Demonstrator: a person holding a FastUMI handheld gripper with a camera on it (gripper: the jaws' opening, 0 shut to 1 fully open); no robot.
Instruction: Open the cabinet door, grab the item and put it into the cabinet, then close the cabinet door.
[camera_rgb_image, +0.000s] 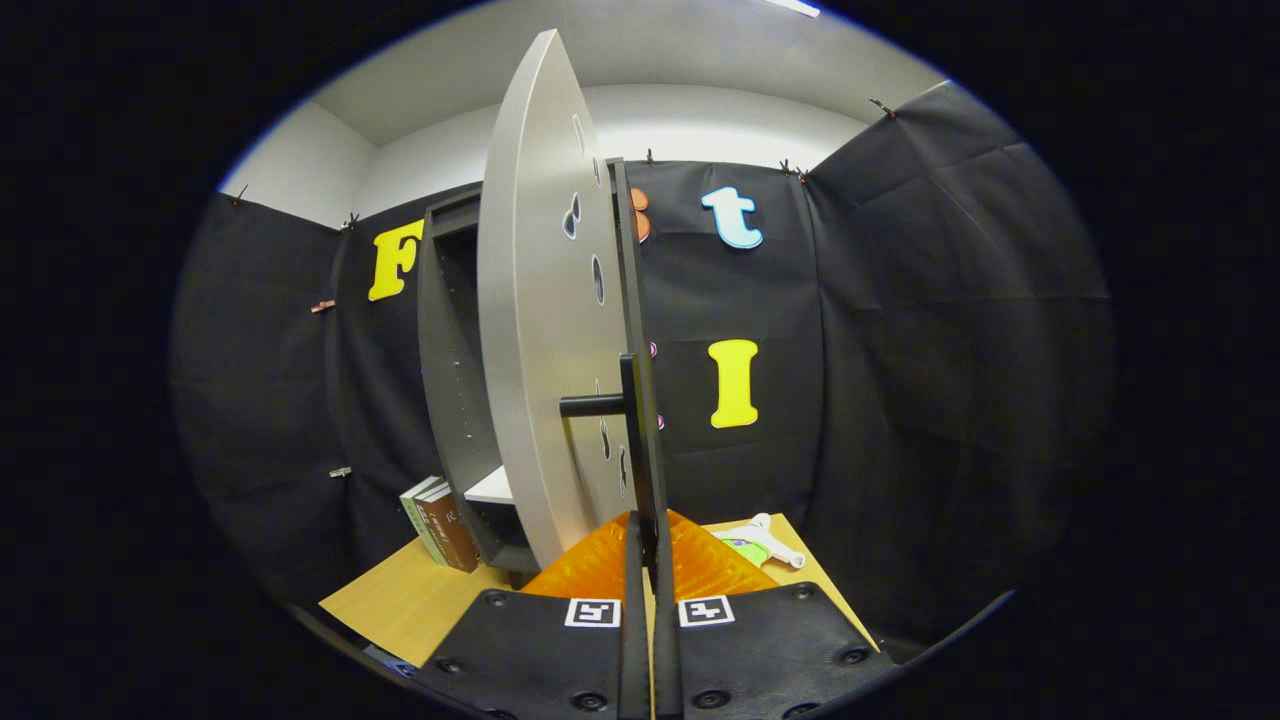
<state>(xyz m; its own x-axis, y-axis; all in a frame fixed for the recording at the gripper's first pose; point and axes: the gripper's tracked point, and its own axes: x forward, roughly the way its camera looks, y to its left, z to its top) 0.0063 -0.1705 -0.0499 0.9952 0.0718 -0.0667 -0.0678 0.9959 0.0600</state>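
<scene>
Gripper view shows the gripper (648, 560) with its fingers clamped on the free edge of the cabinet door (535, 330), swinging it open for access. The toy (760, 541) waits on the table (400, 600), just beyond.

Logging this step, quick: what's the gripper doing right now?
Gripper: closed on the free edge of the open cabinet door, just below its handle.
</scene>
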